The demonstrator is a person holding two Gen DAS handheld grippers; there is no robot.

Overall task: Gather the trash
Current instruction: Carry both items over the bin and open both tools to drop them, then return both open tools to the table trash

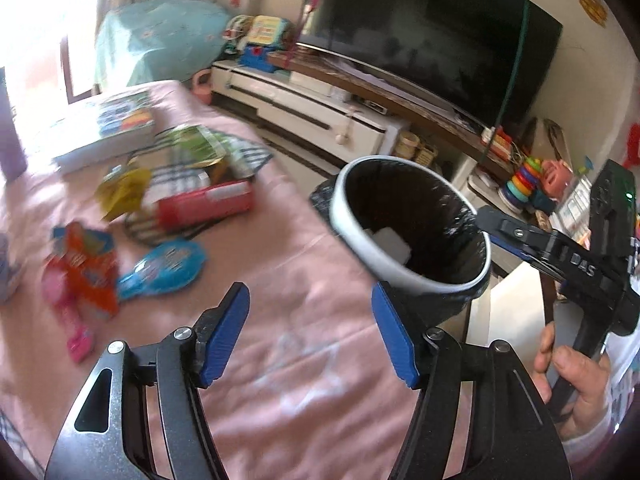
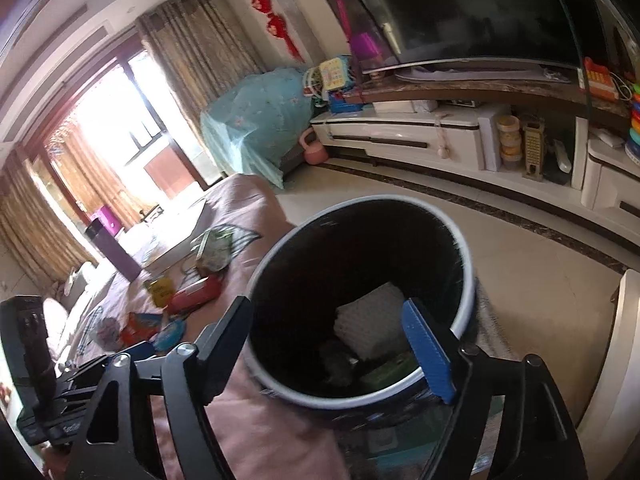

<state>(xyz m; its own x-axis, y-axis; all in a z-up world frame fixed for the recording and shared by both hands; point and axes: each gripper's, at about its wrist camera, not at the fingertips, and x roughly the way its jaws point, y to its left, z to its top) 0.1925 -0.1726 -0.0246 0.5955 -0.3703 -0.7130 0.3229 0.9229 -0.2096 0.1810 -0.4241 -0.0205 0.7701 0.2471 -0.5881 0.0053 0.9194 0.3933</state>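
Observation:
A bin [image 1: 352, 224] with a white rim and black liner stands just off the edge of the pink-covered table [image 1: 304, 380]. White folded paper [image 2: 372, 320] and a green scrap [image 2: 388, 372] lie inside it. My right gripper [image 2: 328, 344] hangs open over the bin's mouth, with nothing between its blue pads. My left gripper [image 1: 310, 336] is open and empty above the cloth, left of the bin. Trash lies on the table to the left: a blue wrapper [image 1: 164, 268], an orange packet [image 1: 88, 272], a red box [image 1: 204, 204] and a yellow wrapper [image 1: 120, 188].
A person's hand [image 1: 576, 384] holds the right gripper's handle at the right edge. A thick book [image 1: 104, 124] lies at the table's far end. Beyond the bin are tiled floor [image 2: 520, 272], a white TV cabinet [image 2: 404, 136] with a large TV [image 2: 460, 8], and toys.

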